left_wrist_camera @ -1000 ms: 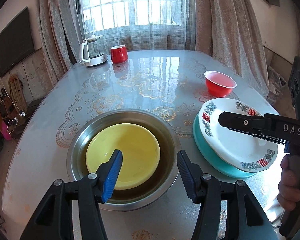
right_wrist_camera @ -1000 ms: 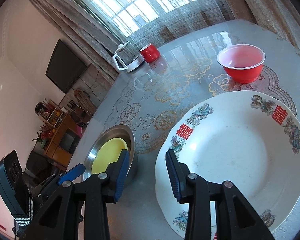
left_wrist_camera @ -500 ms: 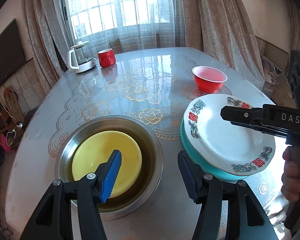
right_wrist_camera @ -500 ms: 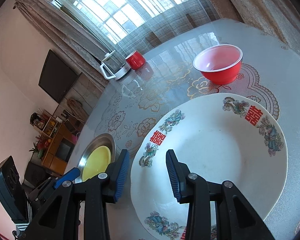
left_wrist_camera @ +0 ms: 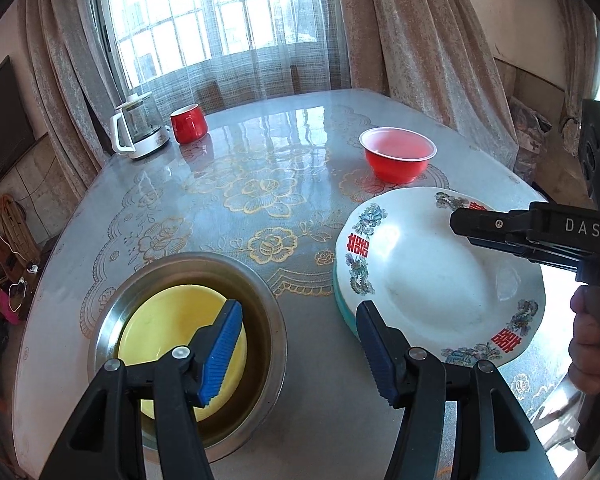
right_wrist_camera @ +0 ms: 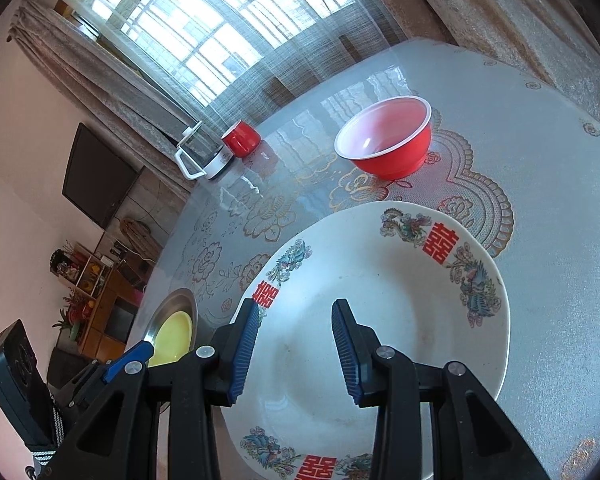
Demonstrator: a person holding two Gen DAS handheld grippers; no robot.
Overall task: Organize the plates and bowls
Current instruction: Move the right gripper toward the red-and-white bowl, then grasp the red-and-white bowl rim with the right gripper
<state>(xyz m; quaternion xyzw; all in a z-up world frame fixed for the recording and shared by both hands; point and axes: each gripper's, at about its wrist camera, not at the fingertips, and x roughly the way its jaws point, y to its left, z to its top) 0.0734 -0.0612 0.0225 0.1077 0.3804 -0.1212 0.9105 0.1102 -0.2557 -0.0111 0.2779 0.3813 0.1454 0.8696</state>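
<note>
A yellow plate (left_wrist_camera: 172, 320) lies inside a steel basin (left_wrist_camera: 268, 308) at the near left of the table. To its right a white flower-patterned plate (left_wrist_camera: 420, 280) rests on a teal plate (left_wrist_camera: 342, 312). Farther back stands a red bowl (left_wrist_camera: 398, 156). My left gripper (left_wrist_camera: 298, 340) is open and hangs over the bare table between basin and plates, with nothing between its fingers. My right gripper (right_wrist_camera: 296, 344) is open above the near half of the white plate (right_wrist_camera: 400, 300), holding nothing. It reaches in from the right (left_wrist_camera: 458, 226). The red bowl (right_wrist_camera: 384, 140) lies beyond it.
A glass kettle (left_wrist_camera: 138, 128) and a red mug (left_wrist_camera: 188, 122) stand at the table's far left, by the curtained window. The round table (left_wrist_camera: 260, 184) has a glossy flowered cover. A hand (left_wrist_camera: 588, 340) grips the right tool's handle at the right edge.
Both grippers have drifted to the right: the basin has slid left in the left view, and the white plate now sits under the right gripper's jaws. Neither has gripped anything.
</note>
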